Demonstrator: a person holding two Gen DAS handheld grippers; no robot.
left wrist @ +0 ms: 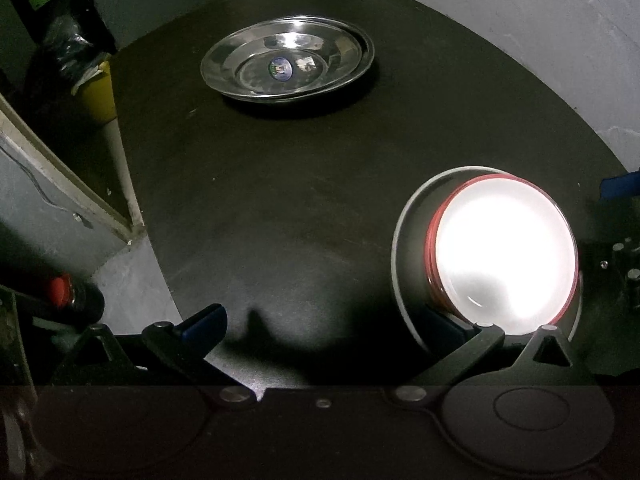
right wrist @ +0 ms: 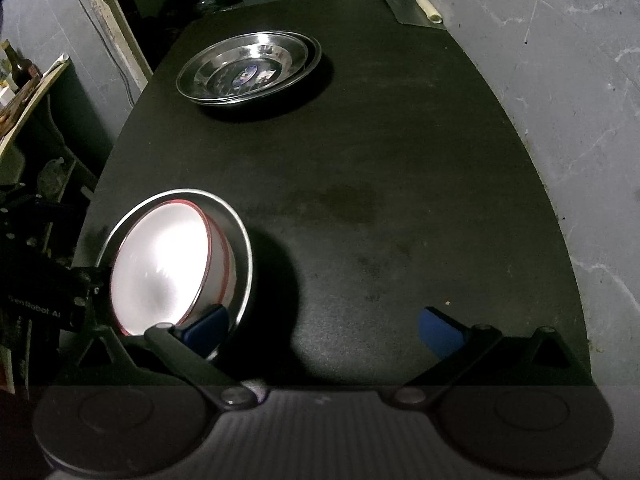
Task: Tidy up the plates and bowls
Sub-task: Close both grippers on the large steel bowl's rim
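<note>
- The table (right wrist: 400, 160) was dark and stood against a grey wall (right wrist: 580, 120).
- At its far end sat the steel plates (right wrist: 248, 70), nested one in another; the top one held only a blue sticker (right wrist: 245, 76) and a smaller label beside it.
- Nearer, toward the table's left side in the right wrist view, sat a steel bowl (right wrist: 244, 240) with white red-rimmed bowls (right wrist: 160, 264) stacked inside it, lit so brightly that their insides washed out. How many white bowls there were could not be told.
- The left gripper (left wrist: 332, 332) was spread wide: its left finger hung over the table edge and its right finger reached to the near rim of the bowls, where the tip was hidden.
- The right gripper (right wrist: 324, 328) was also spread wide, holding nothing; its left pad (right wrist: 206, 326) lay at the steel bowl's near rim, its right pad (right wrist: 440, 330) over bare table.
- At the far right corner lay a cleaver (right wrist: 416, 10).
</note>
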